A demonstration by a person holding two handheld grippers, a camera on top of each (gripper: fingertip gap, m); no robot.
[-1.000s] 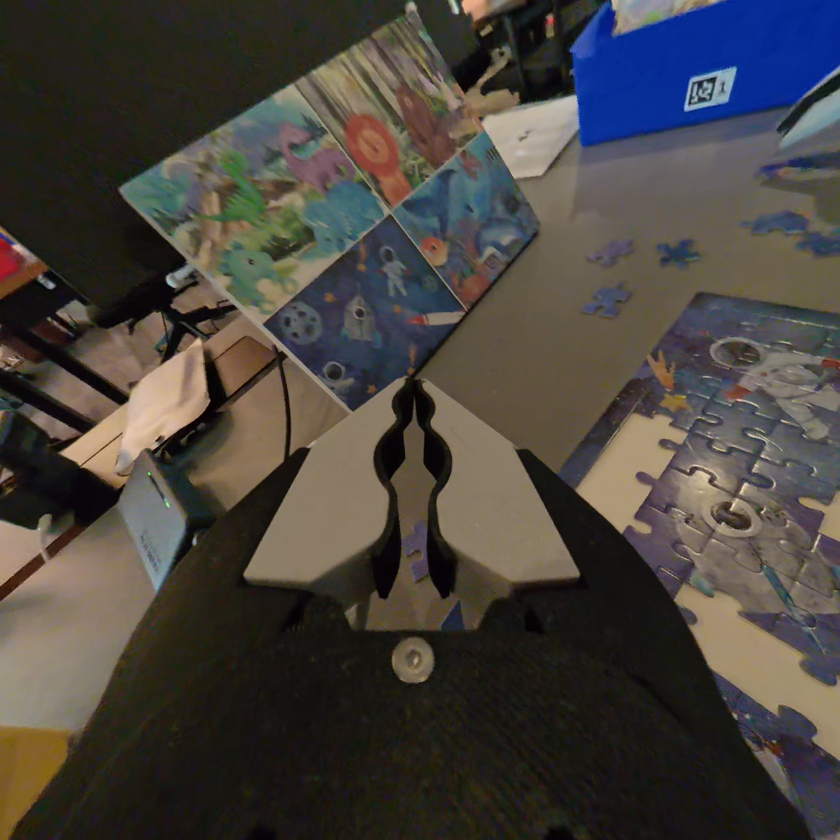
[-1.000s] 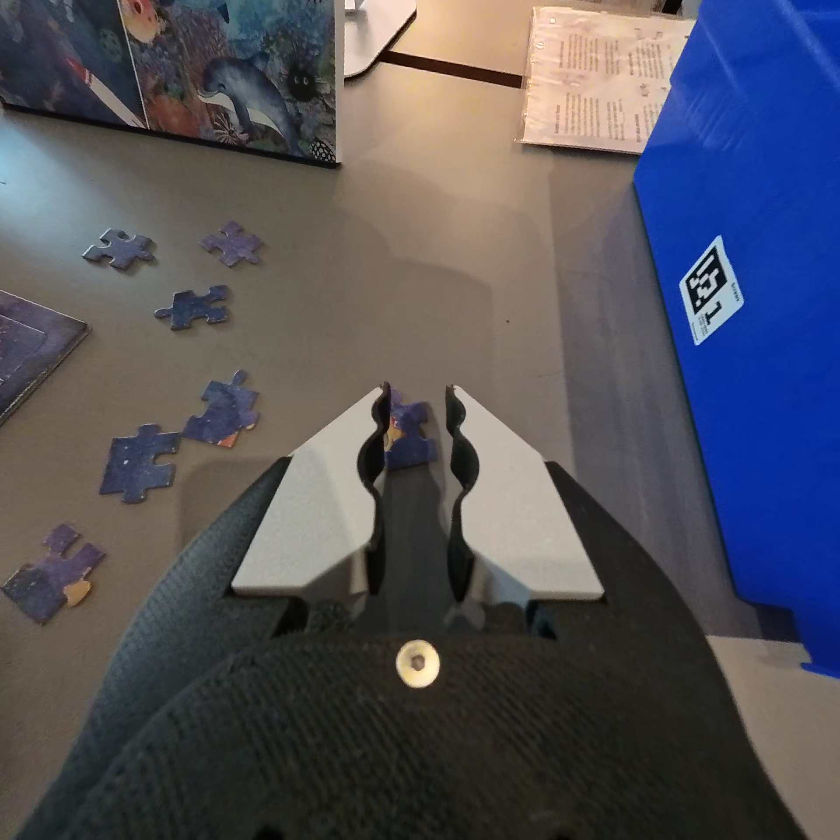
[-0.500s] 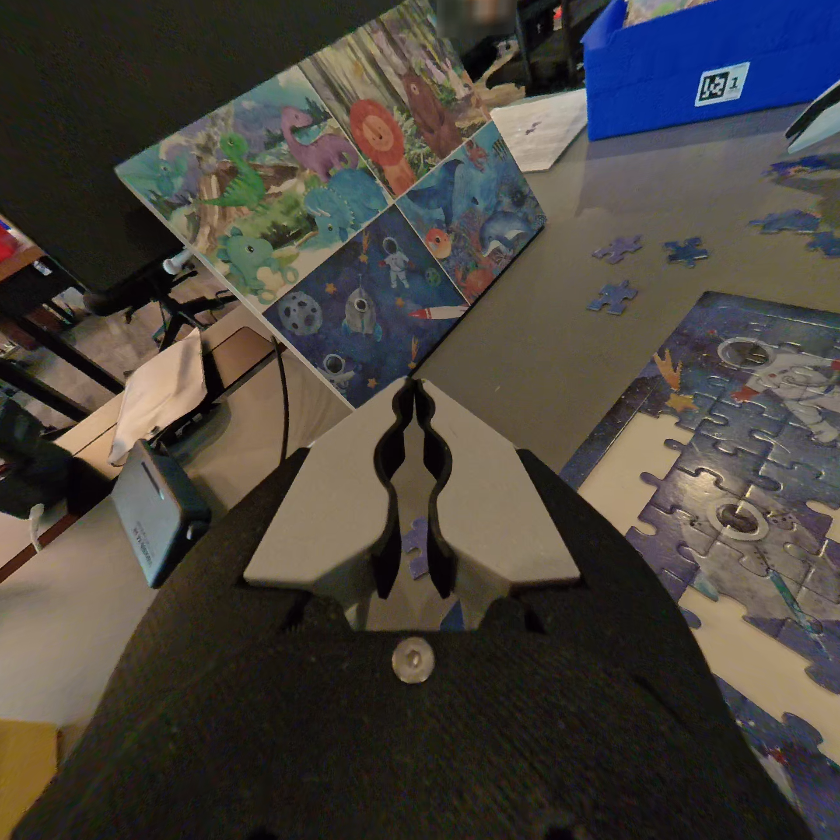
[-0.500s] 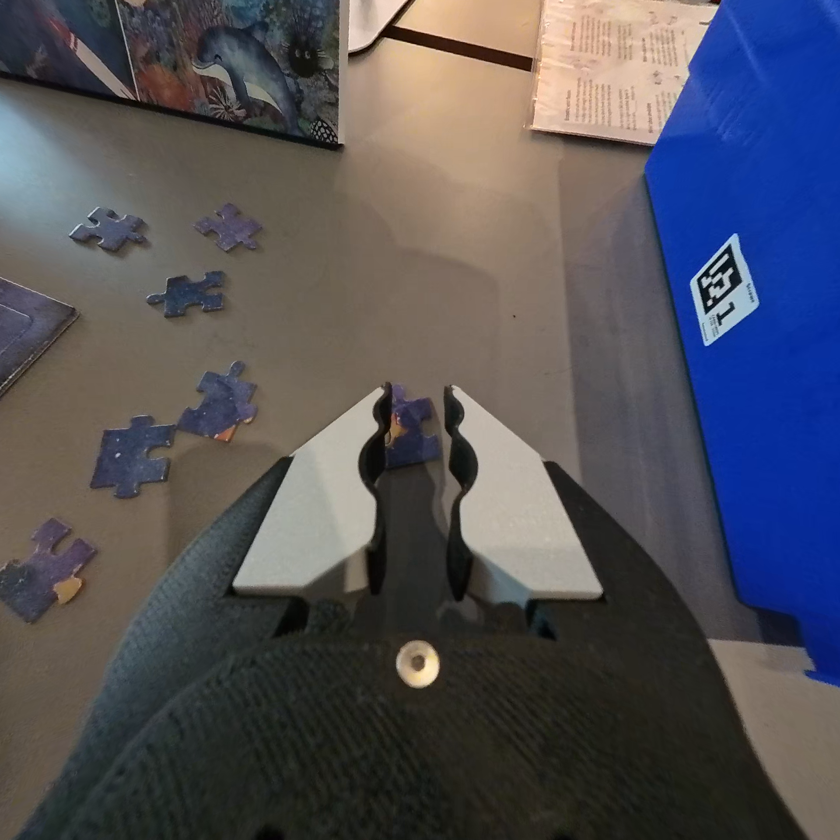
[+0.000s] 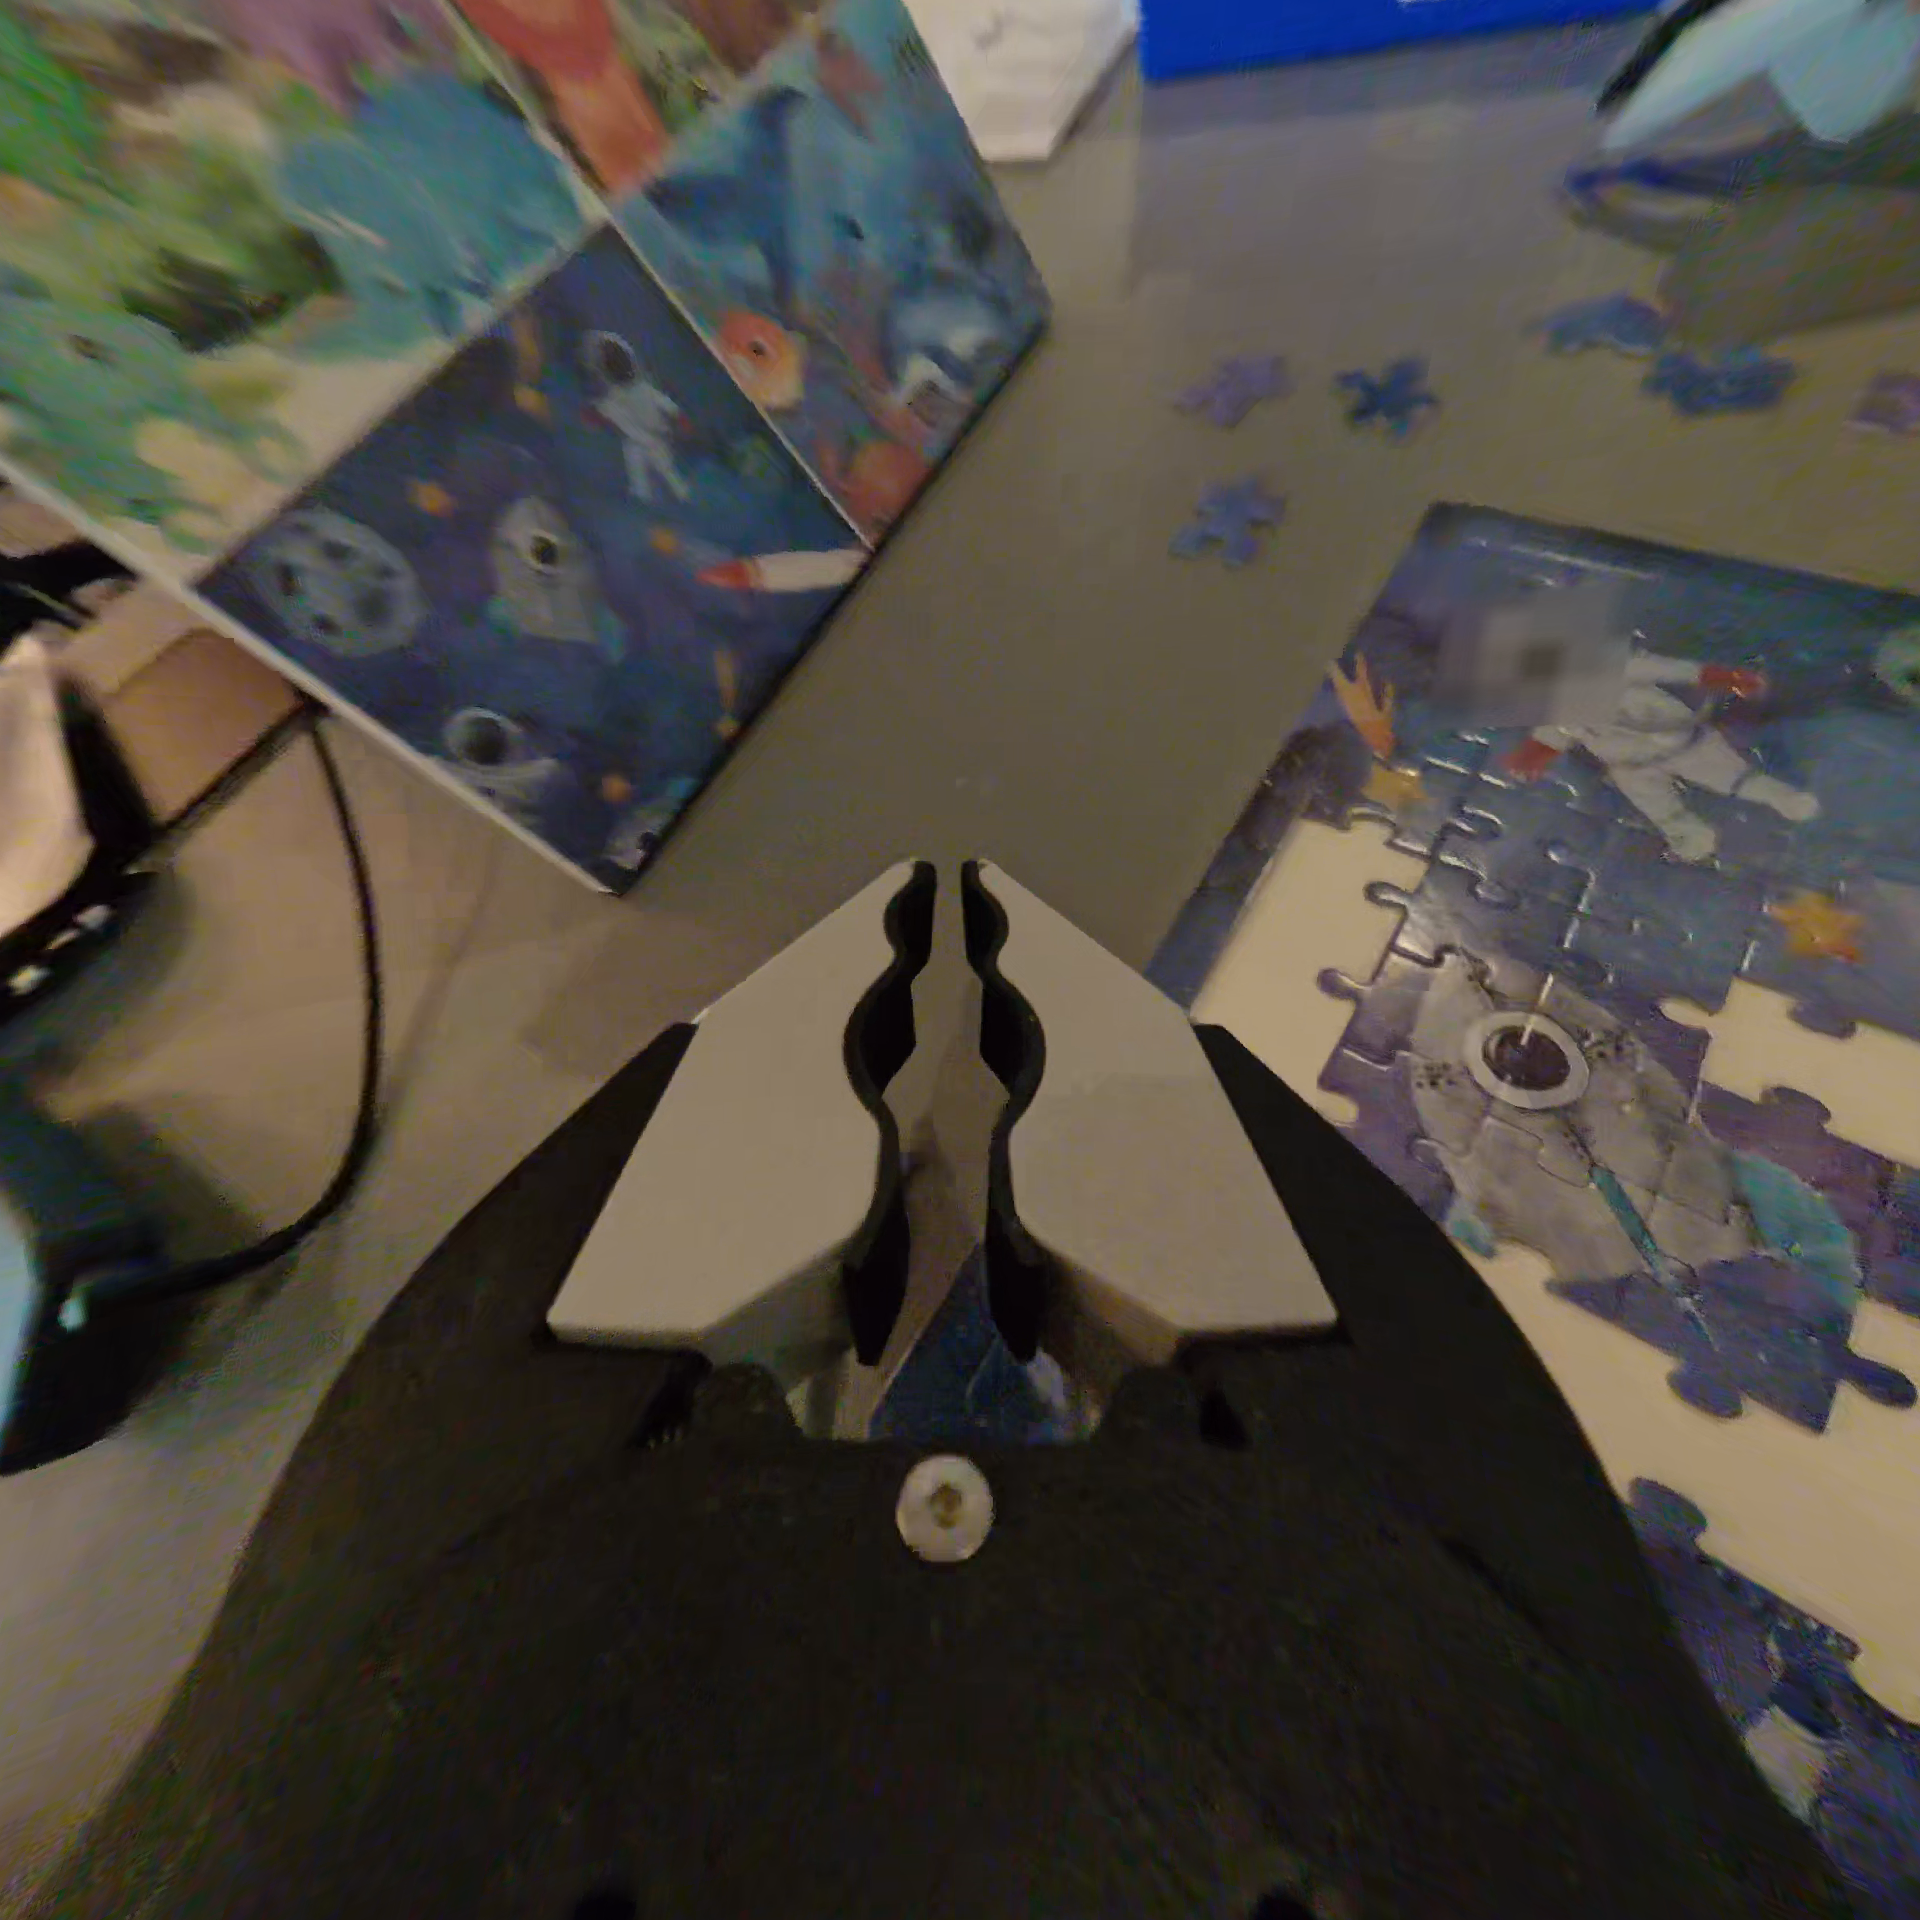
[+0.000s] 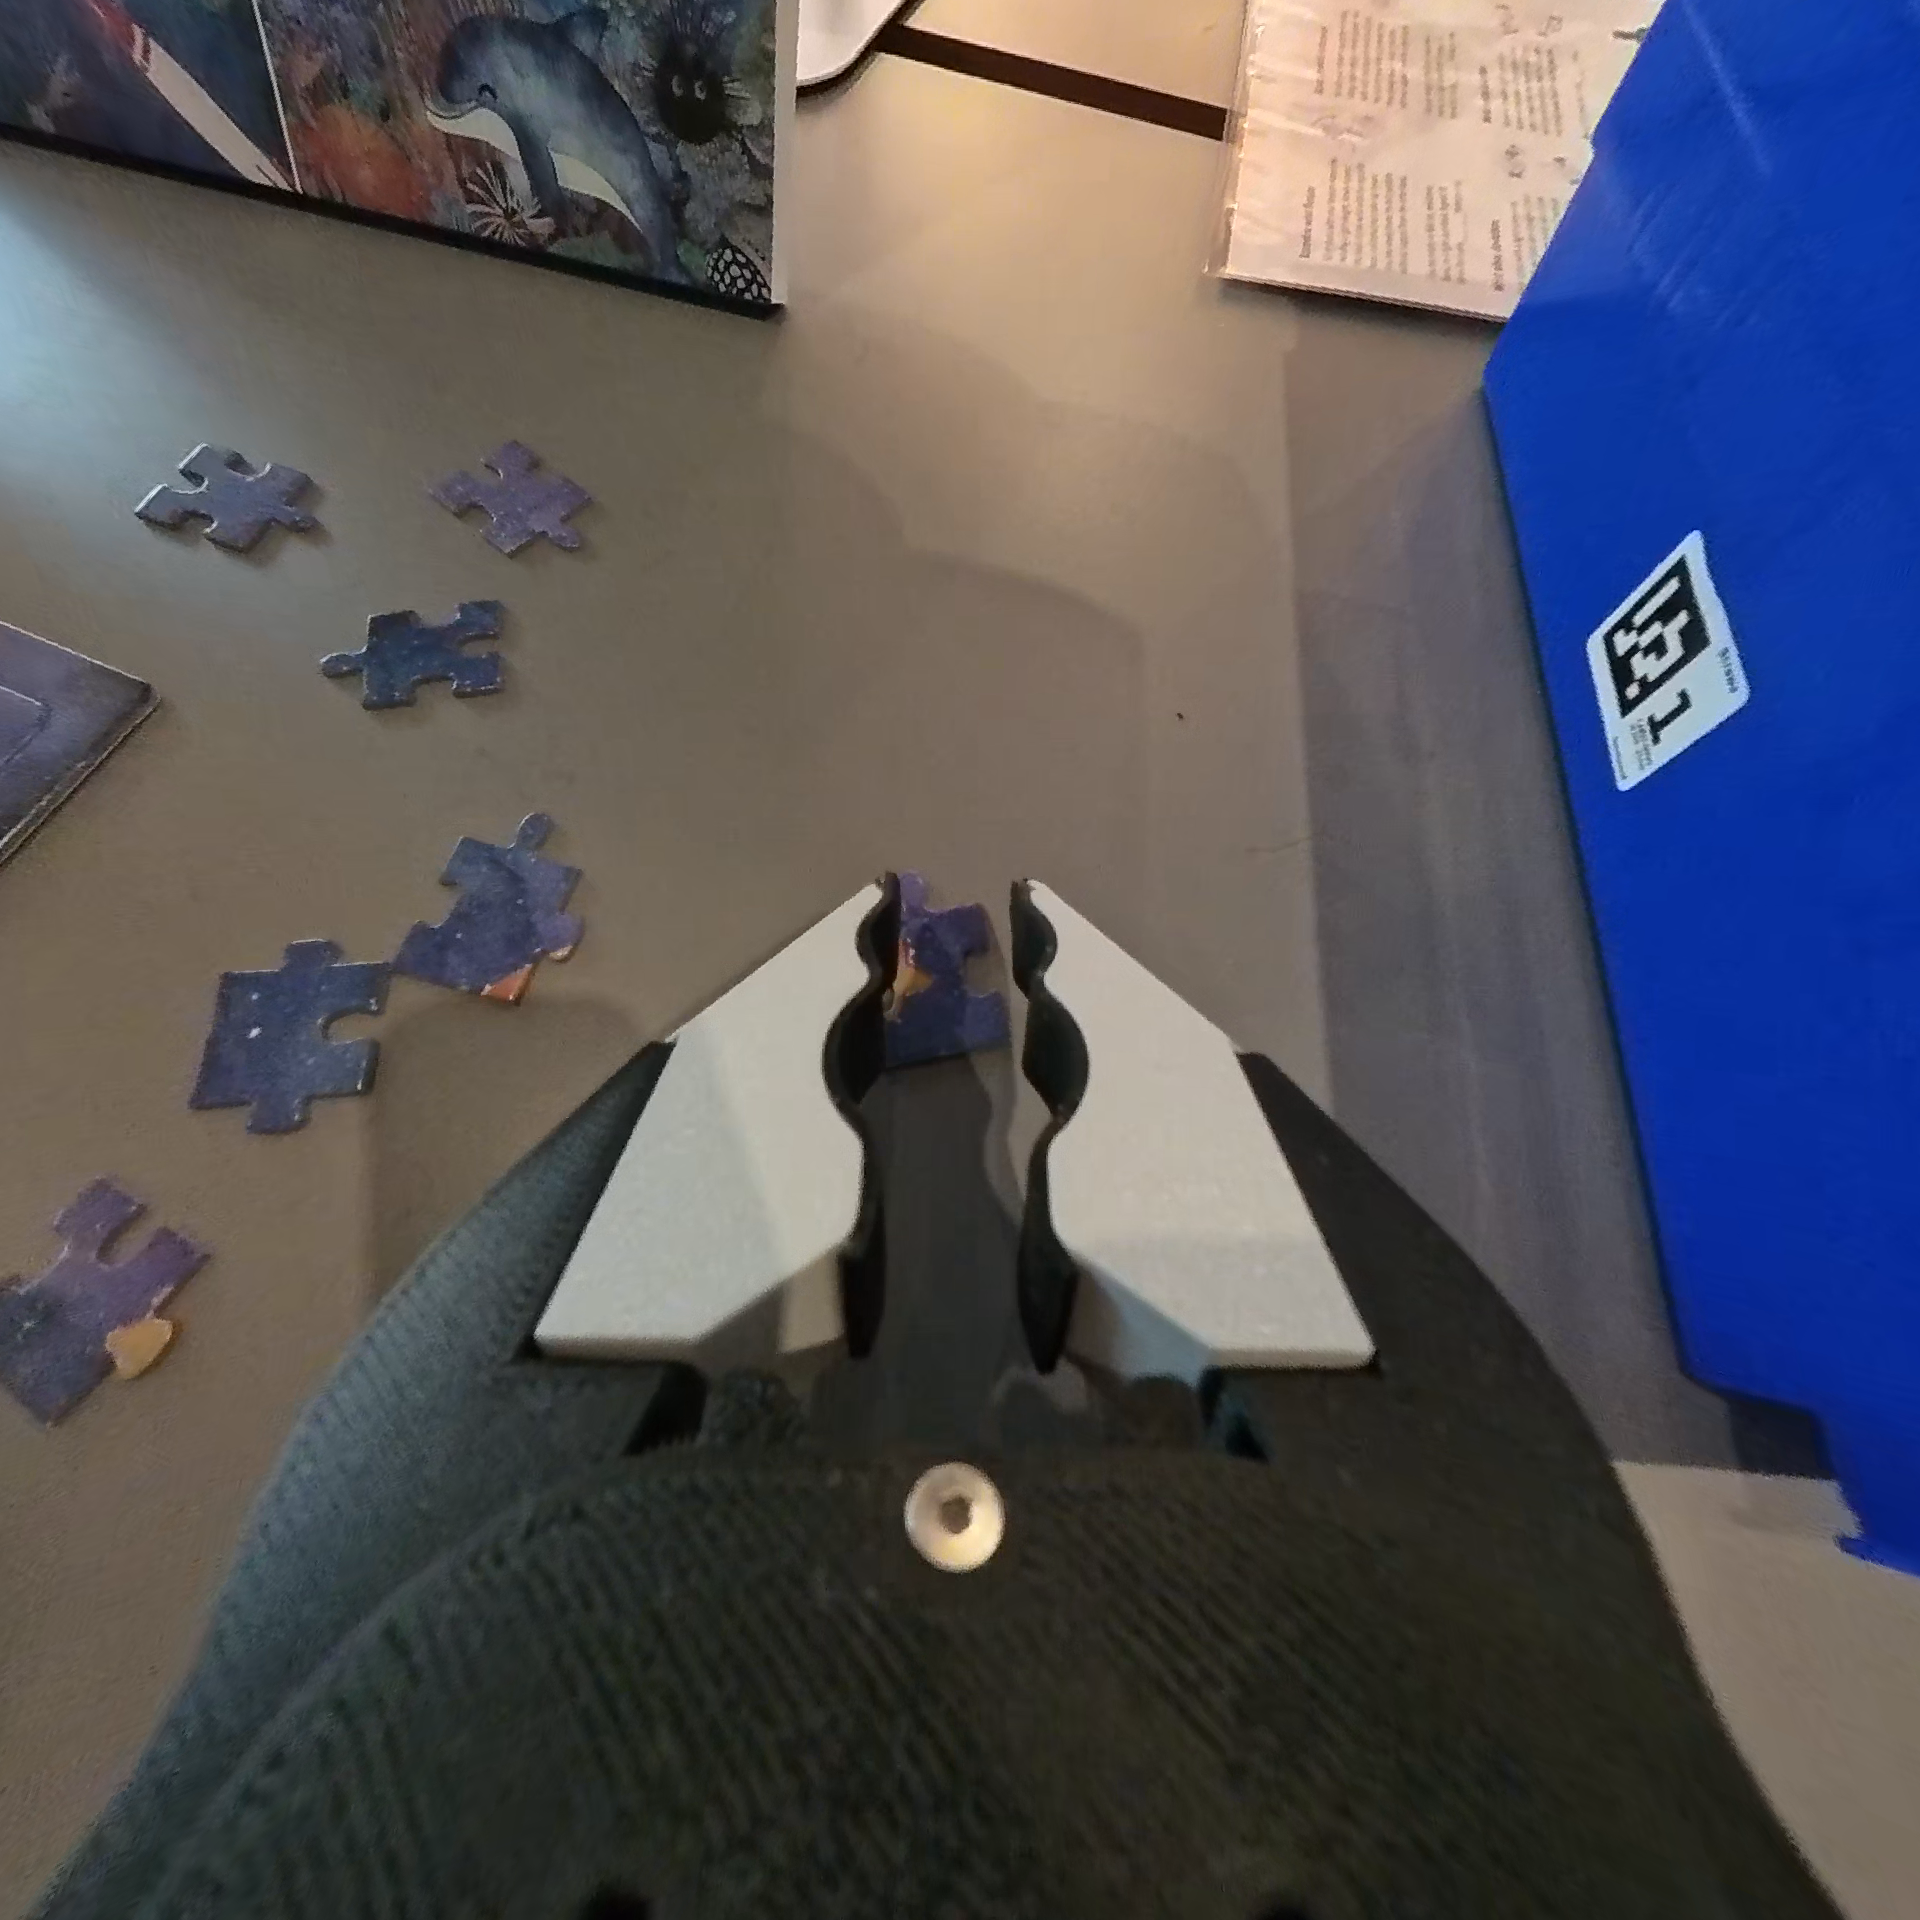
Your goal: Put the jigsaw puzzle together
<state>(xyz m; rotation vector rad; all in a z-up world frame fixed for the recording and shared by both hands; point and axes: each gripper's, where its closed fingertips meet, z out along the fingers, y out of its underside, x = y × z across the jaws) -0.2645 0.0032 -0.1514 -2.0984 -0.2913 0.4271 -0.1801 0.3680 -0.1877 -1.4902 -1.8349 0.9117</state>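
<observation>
The right gripper (image 6: pixel 951 894), fingers parted, straddles a loose puzzle piece (image 6: pixel 945 987) lying on the grey counter (image 6: pixel 935 520) beside a blue box (image 6: pixel 1766 935). Only the left wrist view shows the half-built puzzle (image 5: pixel 1621 987), lying right of the left gripper (image 5: pixel 938 868), whose fingers are nearly closed and empty.

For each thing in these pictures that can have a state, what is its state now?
left gripper: nearly shut, empty.
right gripper: open around a loose piece, not clamped.
jigsaw puzzle: partly assembled, gaps showing.
scattered pieces: lying flat on the table.
picture box: standing, tilted.
</observation>
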